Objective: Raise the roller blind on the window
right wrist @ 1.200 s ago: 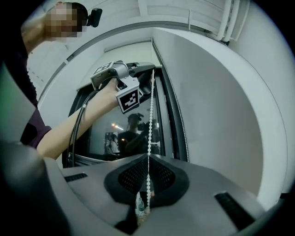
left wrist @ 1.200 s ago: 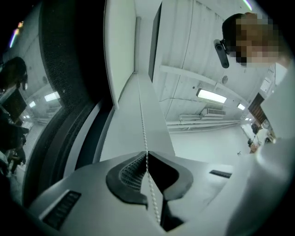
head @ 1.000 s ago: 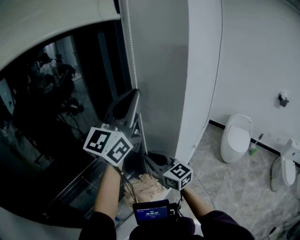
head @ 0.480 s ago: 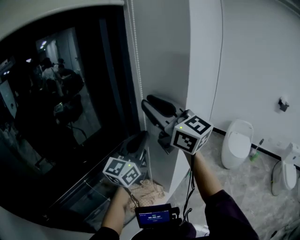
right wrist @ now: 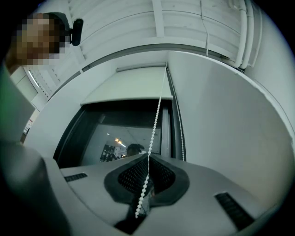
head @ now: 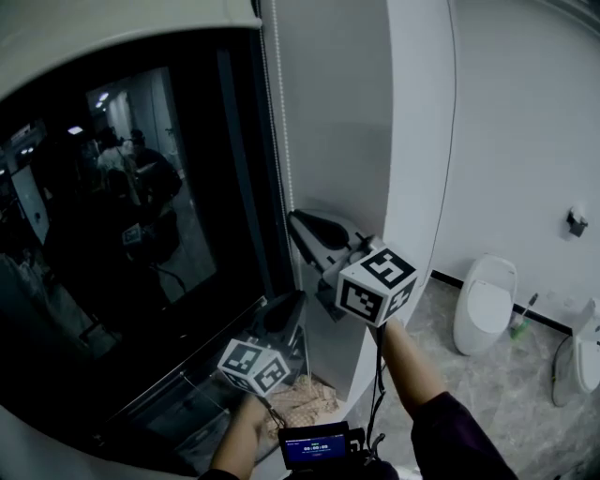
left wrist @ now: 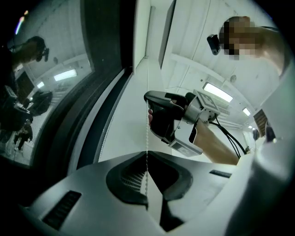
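Note:
The roller blind (right wrist: 133,85) covers only the top of the dark window (head: 141,234); in the head view its pale lower edge (head: 112,28) curves across the top left. A white bead chain (head: 279,122) hangs along the window's right frame. My right gripper (head: 298,220) is the upper one, shut on the bead chain (right wrist: 154,124), which passes between its pads (right wrist: 148,159). Below it my left gripper (head: 289,307) is shut on the same chain (left wrist: 147,138). The left gripper view looks up at the right gripper (left wrist: 152,113) on the chain.
A white wall column (head: 417,141) stands just right of the chain. Down on the floor are a white toilet (head: 487,300), a second white fixture (head: 583,352), a green bottle (head: 520,319) and beige cloth (head: 300,398). A small screen (head: 317,445) sits at my chest.
The grippers swapped heights on the chain: the left one went from high to low, the right one let go low down, rose and closed on the chain higher up.

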